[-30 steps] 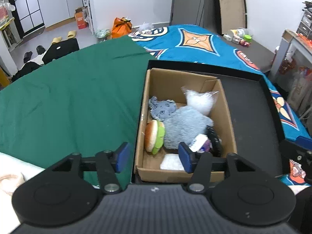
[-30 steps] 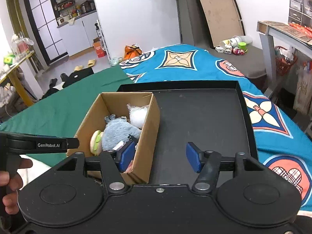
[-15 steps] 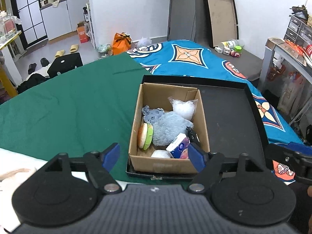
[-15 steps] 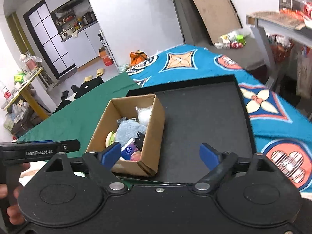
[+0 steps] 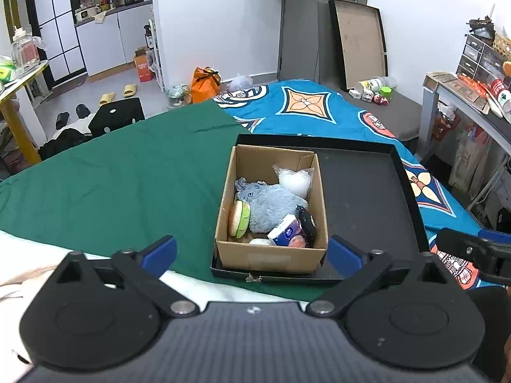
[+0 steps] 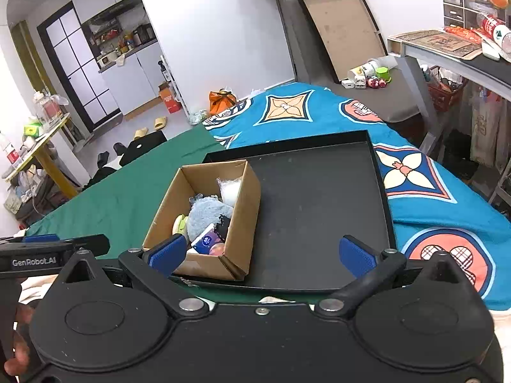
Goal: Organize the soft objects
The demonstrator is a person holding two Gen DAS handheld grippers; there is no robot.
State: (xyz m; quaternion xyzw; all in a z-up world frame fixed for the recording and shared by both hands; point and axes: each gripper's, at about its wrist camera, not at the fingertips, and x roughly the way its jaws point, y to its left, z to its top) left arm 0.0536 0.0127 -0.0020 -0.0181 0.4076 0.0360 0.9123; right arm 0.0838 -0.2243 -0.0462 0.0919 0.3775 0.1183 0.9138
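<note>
A brown cardboard box [image 5: 271, 257] [image 6: 241, 223] stands in the left part of a black tray [image 5: 367, 191] [image 6: 319, 210]. Inside lie a grey-blue plush [image 5: 271, 204] [image 6: 204, 215], a burger-shaped toy [image 5: 239, 218], a white bagged puff [image 5: 295, 180], a blue tissue pack [image 5: 284, 231] and a dark item [image 5: 308, 221]. My left gripper [image 5: 252, 255] hangs above the box's near side, jaws opening wide, nothing between them. My right gripper [image 6: 262, 253] is over the tray's near edge, jaws opening too and empty.
The tray rests on a bed with a green sheet [image 5: 111, 175] and a blue patterned blanket [image 6: 431, 198]. A table [image 6: 447, 44] with clutter stands at the right. A flat board [image 5: 361, 41] leans on the far wall. Shoes and bags lie on the floor.
Both grippers have pulled back and up from the box, which looks smaller now. Both pairs of jaws have spread from about half open to wide.
</note>
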